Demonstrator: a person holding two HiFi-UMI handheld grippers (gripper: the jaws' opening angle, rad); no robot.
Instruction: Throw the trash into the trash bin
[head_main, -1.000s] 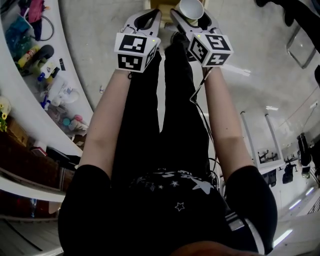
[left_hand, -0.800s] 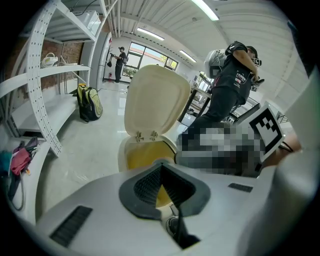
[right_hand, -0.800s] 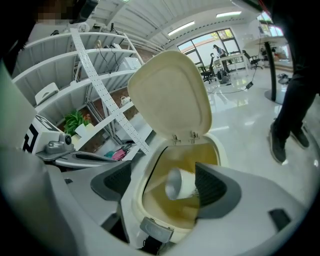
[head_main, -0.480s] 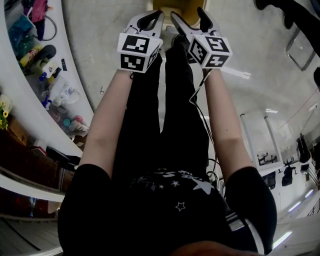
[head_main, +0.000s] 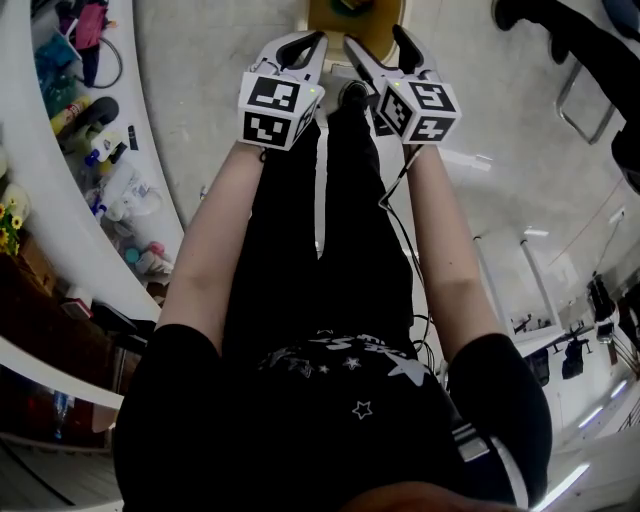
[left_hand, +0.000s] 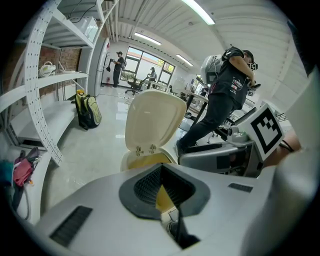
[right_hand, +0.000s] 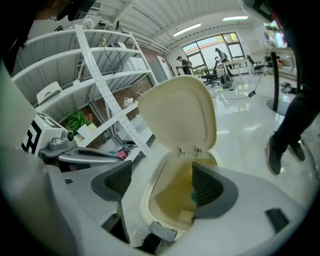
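Observation:
The cream trash bin (head_main: 340, 14) stands on the floor ahead of me with its lid (right_hand: 177, 115) swung up. My right gripper (head_main: 375, 42) hangs over the bin's mouth (right_hand: 172, 197) with its jaws wide open and nothing between the dark pads (right_hand: 209, 187). Down inside the bin lie a green scrap (right_hand: 193, 196) and a pale piece (right_hand: 185, 216). My left gripper (head_main: 305, 42) is held beside the right one, its pads together and empty. In the left gripper view the bin's lid (left_hand: 155, 120) rises just beyond the left gripper (left_hand: 161, 189).
A curved white shelf unit (head_main: 120, 190) with bottles and clutter runs along the left. My own black-clad legs (head_main: 330, 220) stand just before the bin. Another person (left_hand: 225, 100) walks close on the right. A backpack (left_hand: 89, 111) leans by the shelving.
A second ago the right gripper held a white cup over the bin. The cup is gone from its jaws, which now stand wider. More of the bin shows at the top.

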